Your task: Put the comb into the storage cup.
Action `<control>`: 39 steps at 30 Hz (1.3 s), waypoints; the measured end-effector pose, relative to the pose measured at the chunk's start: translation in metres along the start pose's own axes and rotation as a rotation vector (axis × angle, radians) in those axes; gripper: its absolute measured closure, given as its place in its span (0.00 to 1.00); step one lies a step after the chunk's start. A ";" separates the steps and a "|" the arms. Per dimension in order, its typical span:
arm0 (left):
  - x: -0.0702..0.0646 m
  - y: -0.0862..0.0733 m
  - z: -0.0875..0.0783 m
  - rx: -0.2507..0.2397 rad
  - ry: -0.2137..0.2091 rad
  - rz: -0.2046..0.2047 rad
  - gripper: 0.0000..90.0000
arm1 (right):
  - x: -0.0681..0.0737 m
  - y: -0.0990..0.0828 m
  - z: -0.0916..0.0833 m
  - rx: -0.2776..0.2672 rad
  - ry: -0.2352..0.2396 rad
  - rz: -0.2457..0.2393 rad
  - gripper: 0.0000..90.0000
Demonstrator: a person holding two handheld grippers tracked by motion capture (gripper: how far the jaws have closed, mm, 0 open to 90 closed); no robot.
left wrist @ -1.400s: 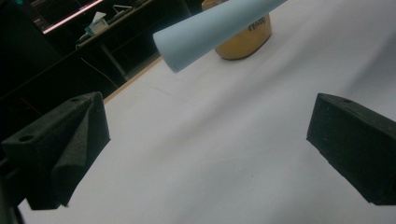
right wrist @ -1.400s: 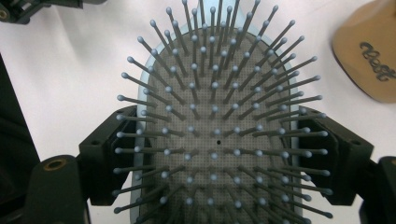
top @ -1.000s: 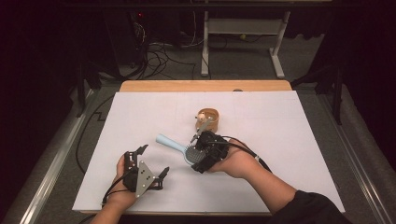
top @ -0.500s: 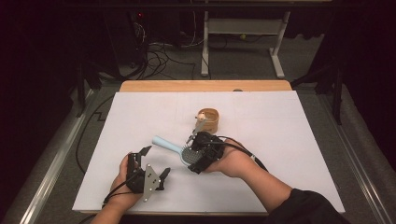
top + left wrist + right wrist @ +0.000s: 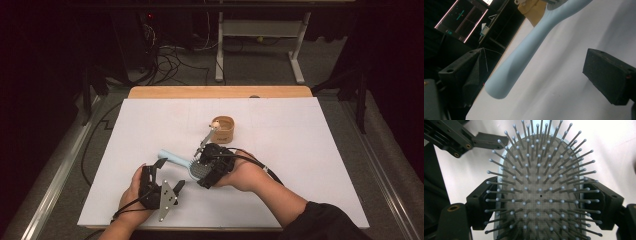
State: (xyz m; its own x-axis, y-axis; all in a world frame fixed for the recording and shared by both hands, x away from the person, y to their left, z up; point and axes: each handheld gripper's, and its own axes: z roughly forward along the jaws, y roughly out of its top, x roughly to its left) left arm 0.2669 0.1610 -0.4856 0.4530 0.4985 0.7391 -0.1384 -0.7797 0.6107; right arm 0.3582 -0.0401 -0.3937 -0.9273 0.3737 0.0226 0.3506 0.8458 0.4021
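Note:
A light-blue hairbrush [image 5: 176, 159] is held above the white table. My right gripper [image 5: 204, 170] is shut on the brush's oval head, with one jaw on each side of the bristle pad [image 5: 539, 190]. My right gripper [image 5: 541, 202] looks straight onto the bristles. The brush's handle [image 5: 524, 50] points toward my left gripper [image 5: 170, 174] and reaches in between its jaws. My left gripper [image 5: 534, 72] is open, and its jaws have just been closing around the handle's end. The right pad [image 5: 609, 75] stands well clear of the handle.
A small wooden cup [image 5: 225, 131] stands just beyond the right hand, with a thin ball-tipped stick [image 5: 210, 131] leaning out of it. The white table top [image 5: 310, 150] has a wooden strip along its far edge. Cables and a desk frame lie on the floor behind.
The left gripper has edged right toward the brush, and the handle's end has come slightly down and left, so it now lies between the left jaws. The right hand has barely moved.

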 end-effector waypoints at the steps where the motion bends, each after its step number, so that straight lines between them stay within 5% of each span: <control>1: 0.000 0.000 0.000 0.000 -0.001 0.004 0.08 | 0.000 0.001 0.000 0.001 0.002 -0.005 0.23; 13: -0.002 0.002 0.000 -0.027 -0.023 0.000 0.13 | 0.011 0.011 0.011 0.021 0.029 -0.025 0.23; 39: -0.012 0.003 -0.001 -0.046 -0.039 0.105 0.39 | 0.017 0.022 0.020 0.019 0.055 -0.024 0.23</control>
State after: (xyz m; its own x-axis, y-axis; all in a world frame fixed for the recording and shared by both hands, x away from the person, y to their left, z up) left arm 0.2605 0.1531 -0.4922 0.4673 0.3993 0.7888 -0.2270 -0.8081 0.5436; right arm 0.3530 -0.0074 -0.4031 -0.9411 0.3322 0.0640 0.3303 0.8616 0.3854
